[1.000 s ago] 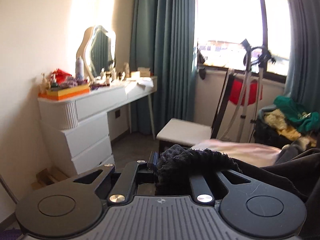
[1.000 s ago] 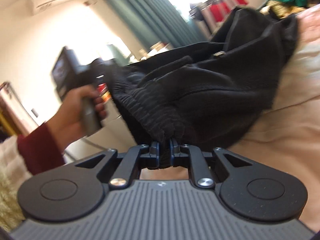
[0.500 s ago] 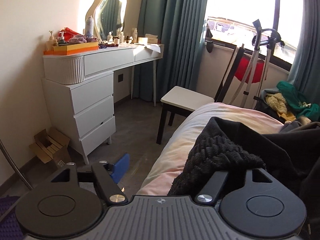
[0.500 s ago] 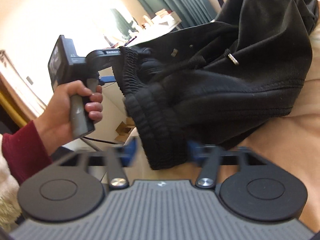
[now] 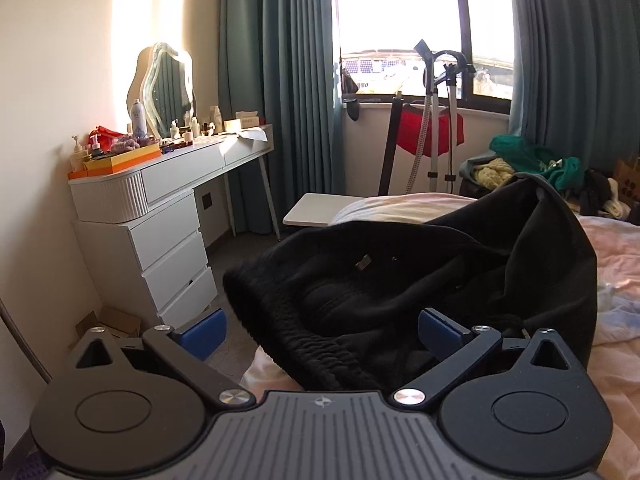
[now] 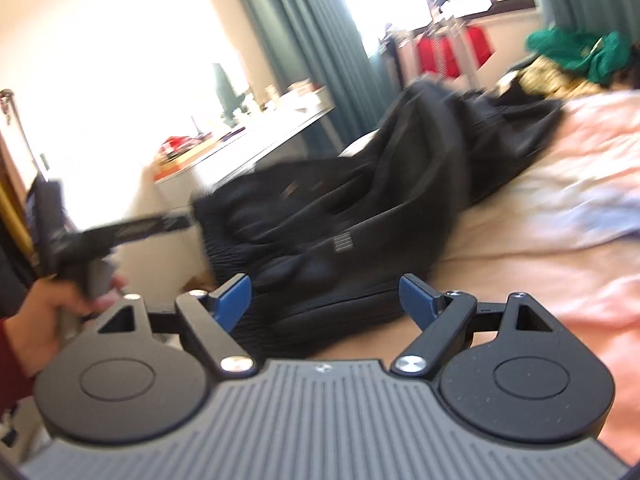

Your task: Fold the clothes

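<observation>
The black trousers point(image 5: 420, 280) lie heaped on the bed point(image 5: 616, 248), ribbed waistband nearest you and legs running away toward the window, with your left gripper point(image 5: 322, 330) and right gripper point(image 6: 324, 298) both spread wide, empty, just short of that waistband.

Both wrist views low, near garment point(image 5: 420, 280)

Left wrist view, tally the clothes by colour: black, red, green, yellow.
Black: 1, the garment on the bed
Red: 1, the cloth by the window
Green: 1, on the pile
Yellow: 1
Total: 4
</observation>
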Tool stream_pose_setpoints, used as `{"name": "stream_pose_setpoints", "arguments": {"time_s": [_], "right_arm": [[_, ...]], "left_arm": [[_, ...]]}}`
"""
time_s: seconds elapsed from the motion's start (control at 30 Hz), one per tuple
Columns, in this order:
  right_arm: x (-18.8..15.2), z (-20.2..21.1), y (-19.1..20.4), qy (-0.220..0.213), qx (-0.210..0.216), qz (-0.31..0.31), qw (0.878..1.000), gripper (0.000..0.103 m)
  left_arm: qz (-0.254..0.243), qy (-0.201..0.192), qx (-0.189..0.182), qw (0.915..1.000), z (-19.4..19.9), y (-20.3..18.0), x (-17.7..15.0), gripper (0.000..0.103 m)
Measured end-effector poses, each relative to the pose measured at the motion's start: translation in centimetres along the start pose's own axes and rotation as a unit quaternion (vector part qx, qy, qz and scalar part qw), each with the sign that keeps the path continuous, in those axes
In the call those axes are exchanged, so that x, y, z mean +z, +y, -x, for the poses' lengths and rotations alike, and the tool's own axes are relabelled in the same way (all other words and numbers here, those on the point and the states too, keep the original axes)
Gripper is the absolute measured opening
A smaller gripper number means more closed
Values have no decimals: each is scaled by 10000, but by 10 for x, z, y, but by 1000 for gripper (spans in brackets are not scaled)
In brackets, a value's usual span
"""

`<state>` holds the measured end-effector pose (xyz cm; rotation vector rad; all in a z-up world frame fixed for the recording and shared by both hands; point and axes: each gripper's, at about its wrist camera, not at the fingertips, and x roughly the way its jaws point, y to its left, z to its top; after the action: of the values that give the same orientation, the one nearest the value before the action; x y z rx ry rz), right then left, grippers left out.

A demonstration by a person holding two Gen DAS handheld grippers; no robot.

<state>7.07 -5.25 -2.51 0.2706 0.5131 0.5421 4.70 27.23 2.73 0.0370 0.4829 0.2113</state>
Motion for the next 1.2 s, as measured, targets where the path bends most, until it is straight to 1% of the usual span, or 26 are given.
{"name": "stream_pose_setpoints", "arguments": {"time_s": [0.1, 0.17, 0.27, 0.33, 0.43, 0.53, 0.57, 0.67, 0.77, 0.87, 0.9, 0.93, 0.97, 1.0, 1.03, 1.07, 1.13, 1.2], "right_arm": [[9, 25, -35, -211, -566, 39, 9982, 84], [13, 42, -57, -378, -886, -81, 9953, 84], [13, 63, -93, -625, -1124, -580, 9900, 84], [11, 71, -114, -737, -1270, -975, 9843, 84], [11, 77, -137, -850, -1467, -1453, 9748, 84], [10, 77, -154, -909, -1536, -1723, 9687, 84], [9, 73, -160, -901, -1577, -1782, 9671, 84], [6, 65, -178, -800, -1657, -1915, 9641, 84], [4, 58, -192, -696, -1660, -2020, 9627, 84], [1, 53, -204, -671, -1685, -2136, 9599, 84], [0, 49, -208, -644, -1687, -2179, 9591, 84], [-1, 45, -212, -598, -1697, -2229, 9581, 84], [-2, 42, -216, -560, -1696, -2265, 9575, 84], [-3, 38, -219, -534, -1695, -2289, 9571, 84], [-4, 34, -222, -511, -1711, -2310, 9564, 84], [-5, 31, -224, -486, -1735, -2329, 9556, 84], [-6, 28, -227, -456, -1738, -2386, 9543, 84], [-6, 27, -227, -465, -1713, -2421, 9539, 84]], "left_arm": [[-59, -50, -128, 9999, 18, -15, -6, 103], [-43, -86, -256, 9996, 24, -29, -9, 103], [-210, -126, -424, 9988, 21, -60, -5, 102], [-401, -161, -542, 9976, 11, -87, 1, 101], [-647, -193, -778, 9947, -11, -135, 11, 101], [-563, -205, -968, 9935, -42, -180, 24, 100], [-528, -212, -1021, 9931, -53, -195, 28, 98], [-347, -263, -1048, 9935, -92, -232, 45, 93], [-178, -246, -970, 9948, -134, -258, 67, 87], [-264, -134, -801, 9963, -177, -279, 91, 70], [-260, -148, -757, 9967, -186, -284, 98, 63], [-246, -155, -750, 9968, -192, -288, 103, 53], [-287, -100, -791, 9964, -196, -293, 109, 22], [-329, -45, -831, 9960, -199, -297, 114, 11], [-382, -15, -874, 9954, -200, -301, 119, 11], [-480, -82, -931, 9945, -192, -303, 119, 8], [-677, -216, -1043, 9920, -175, -308, 119, 7], [-973, -379, -1192, 9874, -148, -311, 114, 6]]}}
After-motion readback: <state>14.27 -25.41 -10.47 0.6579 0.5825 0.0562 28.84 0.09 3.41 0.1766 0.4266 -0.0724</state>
